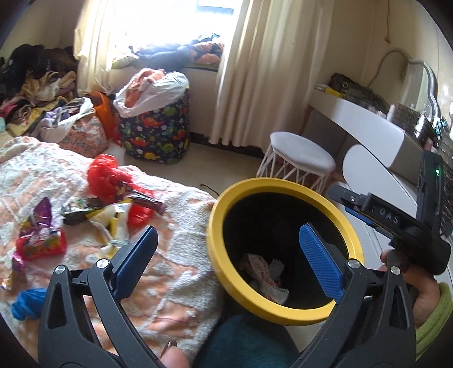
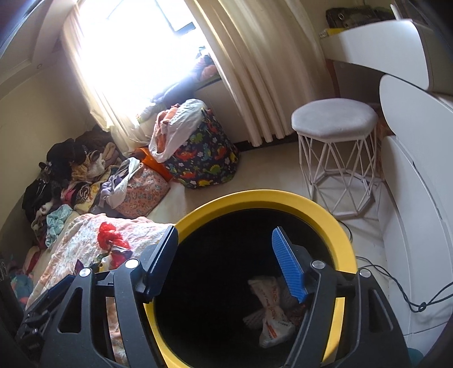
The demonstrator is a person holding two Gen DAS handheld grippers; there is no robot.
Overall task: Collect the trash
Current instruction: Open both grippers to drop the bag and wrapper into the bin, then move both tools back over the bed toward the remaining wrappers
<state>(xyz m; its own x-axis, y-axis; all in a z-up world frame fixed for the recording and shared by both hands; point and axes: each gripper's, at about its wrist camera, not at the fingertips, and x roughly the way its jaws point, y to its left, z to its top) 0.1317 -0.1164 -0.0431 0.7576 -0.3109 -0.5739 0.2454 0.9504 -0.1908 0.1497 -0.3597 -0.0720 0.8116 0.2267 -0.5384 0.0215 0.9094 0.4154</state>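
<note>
Where dark: bin, crumpled wrappers

Lived-in bedroom: blanketed bed, curtained window, clothes pile.

A stool is standing by the curtains. A dinosaur-print hamper is sitting beside a clothes pile. A white desk is running along the wall.

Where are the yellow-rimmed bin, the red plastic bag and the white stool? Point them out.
yellow-rimmed bin (image 2: 254, 202): right wrist view, far side of the rim.
red plastic bag (image 1: 103, 175): left wrist view, crumpled middle.
white stool (image 2: 334, 119): right wrist view, seat top.
</note>
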